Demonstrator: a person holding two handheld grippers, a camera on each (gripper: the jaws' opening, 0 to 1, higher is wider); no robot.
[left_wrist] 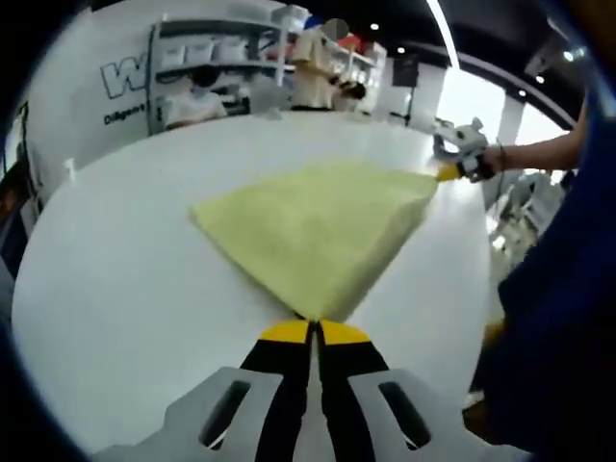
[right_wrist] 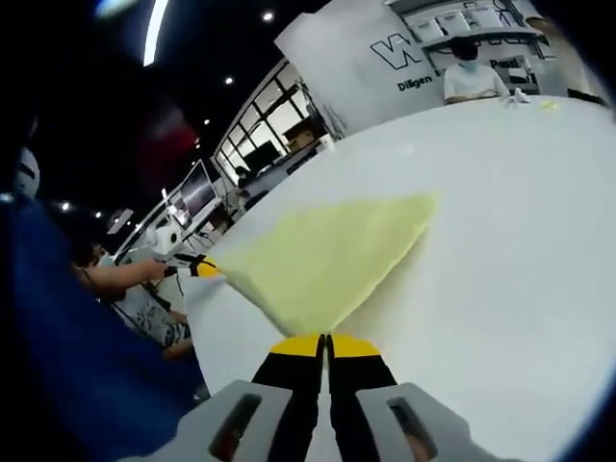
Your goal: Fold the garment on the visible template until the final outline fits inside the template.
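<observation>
A pale yellow garment [left_wrist: 318,226] lies folded in a rough triangle on the white table [left_wrist: 125,279]. My left gripper [left_wrist: 314,330] is shut on its near corner, the yellow-tipped jaws pressed together. At the far right corner of the cloth, the right gripper [left_wrist: 460,159] pinches the fabric. In the right gripper view the same garment [right_wrist: 322,255] runs away from my right gripper [right_wrist: 325,344], which is shut on its near corner. The left gripper [right_wrist: 197,267] shows at the left, holding the cloth's other corner. No template outline is visible on the table.
The person's blue sleeve [left_wrist: 568,289] fills the right side of the left gripper view, and their forearm [left_wrist: 539,152] reaches over the table edge. Shelving [left_wrist: 207,58] and a person [left_wrist: 192,101] stand behind the table. A white wall panel with lettering [right_wrist: 414,53] stands beyond the table.
</observation>
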